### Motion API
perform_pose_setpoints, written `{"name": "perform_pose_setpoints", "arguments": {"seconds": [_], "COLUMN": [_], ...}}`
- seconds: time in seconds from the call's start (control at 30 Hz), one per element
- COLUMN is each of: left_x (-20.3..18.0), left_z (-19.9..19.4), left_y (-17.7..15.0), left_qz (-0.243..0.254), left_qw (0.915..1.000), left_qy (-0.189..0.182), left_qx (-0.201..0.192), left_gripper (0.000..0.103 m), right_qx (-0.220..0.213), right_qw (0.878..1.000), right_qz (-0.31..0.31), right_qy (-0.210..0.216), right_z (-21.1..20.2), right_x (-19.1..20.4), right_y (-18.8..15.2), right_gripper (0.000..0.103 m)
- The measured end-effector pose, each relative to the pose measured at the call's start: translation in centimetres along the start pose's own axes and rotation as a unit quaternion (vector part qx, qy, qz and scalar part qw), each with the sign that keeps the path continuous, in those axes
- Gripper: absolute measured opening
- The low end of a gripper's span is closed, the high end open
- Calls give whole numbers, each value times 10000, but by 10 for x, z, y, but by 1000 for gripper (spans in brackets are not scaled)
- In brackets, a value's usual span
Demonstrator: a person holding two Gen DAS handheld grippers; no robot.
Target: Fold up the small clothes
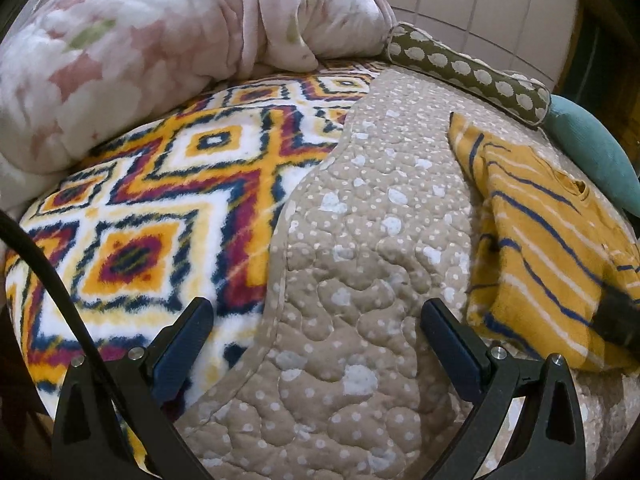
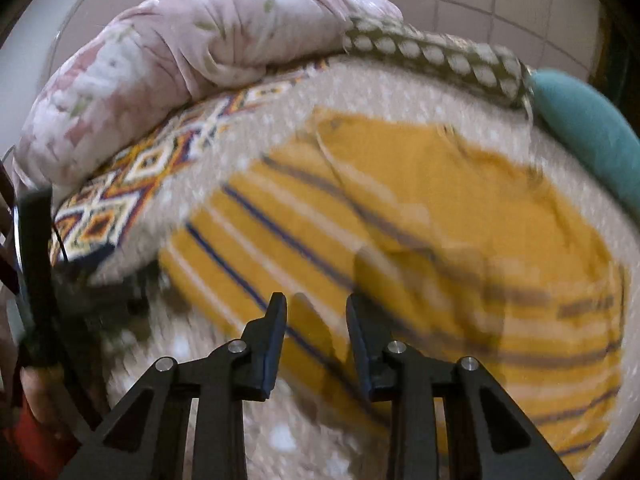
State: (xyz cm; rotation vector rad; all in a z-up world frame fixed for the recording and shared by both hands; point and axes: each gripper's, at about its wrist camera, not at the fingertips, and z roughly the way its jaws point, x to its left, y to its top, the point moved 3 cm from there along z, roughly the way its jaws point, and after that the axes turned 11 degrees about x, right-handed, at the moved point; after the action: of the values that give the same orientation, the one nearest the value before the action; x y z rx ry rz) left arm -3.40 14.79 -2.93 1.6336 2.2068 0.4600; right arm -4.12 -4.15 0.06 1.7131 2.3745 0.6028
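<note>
Yellow striped shirt (image 2: 400,248) lies directly beneath the half-open, empty right gripper (image 2: 316,312); wide-open, empty left gripper (image 1: 316,316) sits leftward.

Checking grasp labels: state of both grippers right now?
Left gripper: open wide, empty, over the beige quilt.
Right gripper: open, narrower gap, nothing between the fingers, above the yellow striped garment.

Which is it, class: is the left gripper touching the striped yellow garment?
Apart. In the left wrist view, the open left gripper sits over beige quilt, which shows between it and the striped yellow garment.
</note>
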Motion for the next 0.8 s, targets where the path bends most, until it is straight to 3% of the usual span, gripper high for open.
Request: {"name": "perform_pose_setpoints", "arguments": {"seconds": [0.07,0.17,0.3,0.4,0.5,0.67,0.8], "left_x": [-1,-2,-2,-2,-2,-1,0], "left_z": [0,1,2,2,1,0,-2], "left_y": [-1,0,0,1,1,-1,-2], "left_qz": [1,2,18,16,0,-3,-2], "left_qw": [10000,10000,9999,9999,9999,9998,9998], "left_qy": [26,58,101,102,138,131,63], "left_qx": [-20,-39,-49,-65,-83,-144,-210], "left_gripper": [103,103,103,103,103,103,103], "right_qx": [231,-40,-52,-633,-1079,-897,-1139], "right_qw": [9981,9957,9966,9965,9895,9698,9488], "right_qz": [420,570,345,435,954,2201,2946], "right_qy": [388,731,748,318,-102,-542,31], "right_z": [18,14,-3,-35,-60,-53,-64], "right_x": [-14,-16,-5,-16,-53,-139,-183], "right_y": [-23,-47,-67,-81,-90,-118,-162], "right_gripper": [33,33,32,32,32,32,29]}}
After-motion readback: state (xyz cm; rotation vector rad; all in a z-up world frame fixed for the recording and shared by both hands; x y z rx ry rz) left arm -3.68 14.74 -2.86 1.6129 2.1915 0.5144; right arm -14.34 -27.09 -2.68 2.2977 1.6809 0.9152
